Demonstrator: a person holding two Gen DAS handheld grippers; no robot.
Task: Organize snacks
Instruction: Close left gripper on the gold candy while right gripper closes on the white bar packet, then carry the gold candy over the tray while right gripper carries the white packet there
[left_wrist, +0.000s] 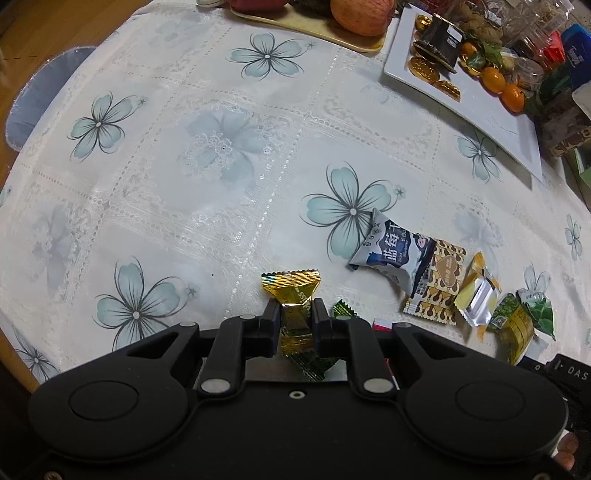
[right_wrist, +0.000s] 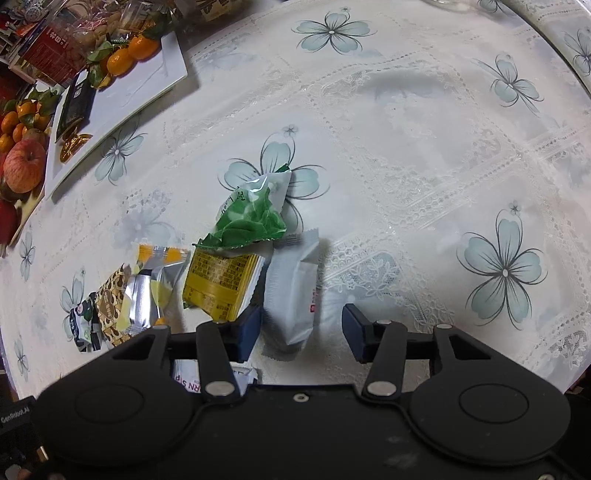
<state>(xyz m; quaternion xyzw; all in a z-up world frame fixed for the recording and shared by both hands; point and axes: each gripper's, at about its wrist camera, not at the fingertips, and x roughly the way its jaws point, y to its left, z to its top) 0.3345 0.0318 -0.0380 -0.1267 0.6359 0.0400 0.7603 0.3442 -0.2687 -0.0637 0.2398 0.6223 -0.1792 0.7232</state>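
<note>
My left gripper (left_wrist: 294, 314) points down at the flowered tablecloth and is shut on a gold-wrapped candy (left_wrist: 291, 286), pinched at its middle. To its right lies a row of snacks: a blue-and-white packet (left_wrist: 391, 254), a brown patterned packet (left_wrist: 439, 282), a yellow-and-silver packet (left_wrist: 476, 295) and green packets (left_wrist: 537, 306). My right gripper (right_wrist: 303, 325) stands open over a white packet (right_wrist: 291, 291). The packet lies between the fingers, close to the left one, with a gap to the right one. A yellow packet (right_wrist: 219, 284) and a green leaf packet (right_wrist: 255, 214) lie just beside it.
A white rectangular plate (left_wrist: 491, 122) at the far right holds gold coins, a dark packet and small oranges. An apple (left_wrist: 360, 14) sits on a cream tray behind it. Jars and boxes crowd the far right edge. A small green wrapper (left_wrist: 343, 309) lies by the left fingers.
</note>
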